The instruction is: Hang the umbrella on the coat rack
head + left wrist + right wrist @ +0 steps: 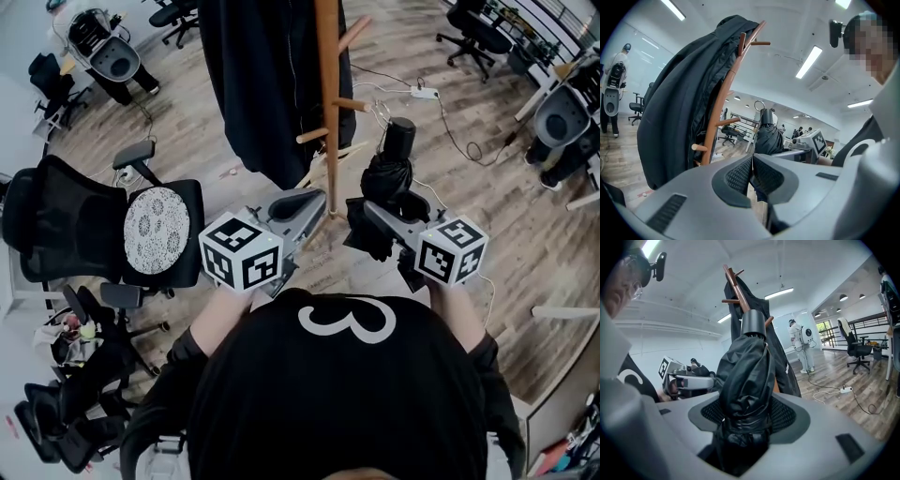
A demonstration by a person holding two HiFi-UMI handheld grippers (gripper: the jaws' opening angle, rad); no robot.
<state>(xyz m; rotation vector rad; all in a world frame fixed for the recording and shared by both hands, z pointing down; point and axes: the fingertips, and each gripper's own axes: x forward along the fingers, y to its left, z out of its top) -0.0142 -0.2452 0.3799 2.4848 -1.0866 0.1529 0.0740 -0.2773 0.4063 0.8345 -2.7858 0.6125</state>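
Observation:
A folded black umbrella with a dark grey handle end stands upright in my right gripper, which is shut on its bundled fabric. It is just right of the brown wooden coat rack, near a lower peg. My left gripper is shut with nothing between its pads, and sits left of the pole's base. In the left gripper view the coat rack rises ahead, with the umbrella to its right.
A black coat hangs on the rack's left side. A black office chair with a white patterned cushion stands at left. A white power strip and cable lie on the wood floor. More chairs and desks line the room's edges; a person stands far off.

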